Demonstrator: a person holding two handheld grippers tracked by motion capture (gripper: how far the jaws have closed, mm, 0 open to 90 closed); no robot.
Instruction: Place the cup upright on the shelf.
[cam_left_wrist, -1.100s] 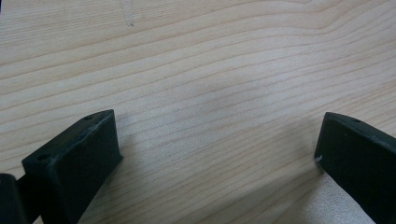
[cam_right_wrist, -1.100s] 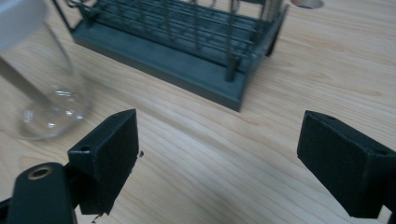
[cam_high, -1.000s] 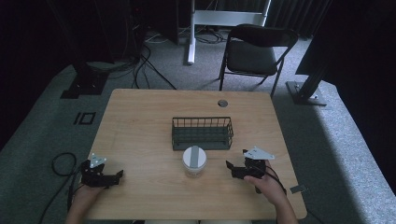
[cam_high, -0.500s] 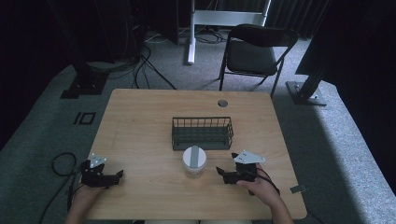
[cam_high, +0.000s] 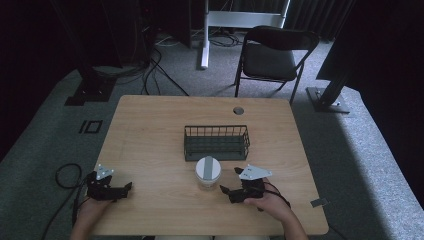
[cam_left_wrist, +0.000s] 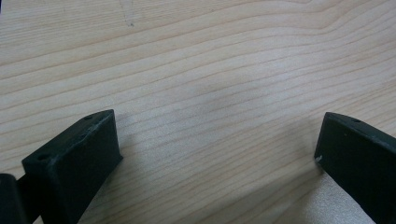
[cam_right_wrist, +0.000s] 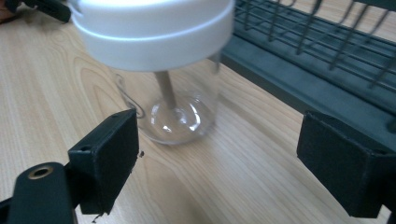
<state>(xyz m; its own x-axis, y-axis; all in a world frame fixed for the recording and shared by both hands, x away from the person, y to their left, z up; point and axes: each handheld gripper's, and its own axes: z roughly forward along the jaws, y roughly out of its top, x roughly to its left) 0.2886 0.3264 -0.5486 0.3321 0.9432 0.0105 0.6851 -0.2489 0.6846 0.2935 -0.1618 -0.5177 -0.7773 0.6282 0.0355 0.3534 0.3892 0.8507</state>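
A clear jar (cam_high: 208, 172) with a white lid stood on the counter (cam_high: 150, 140), just near of the wire basket (cam_high: 216, 142). The right gripper (cam_high: 227, 192) lay just right of it — fingers spread wide, empty. The left gripper (cam_high: 126, 187) rested near-left, equally open and empty.

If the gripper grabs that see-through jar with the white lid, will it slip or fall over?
The jar looks empty, so it is probably light. Its clear wall looks smooth and glossy, so it might slip between the jaws of the right gripper. The wide white lid sits on top, so a high push may tip it.
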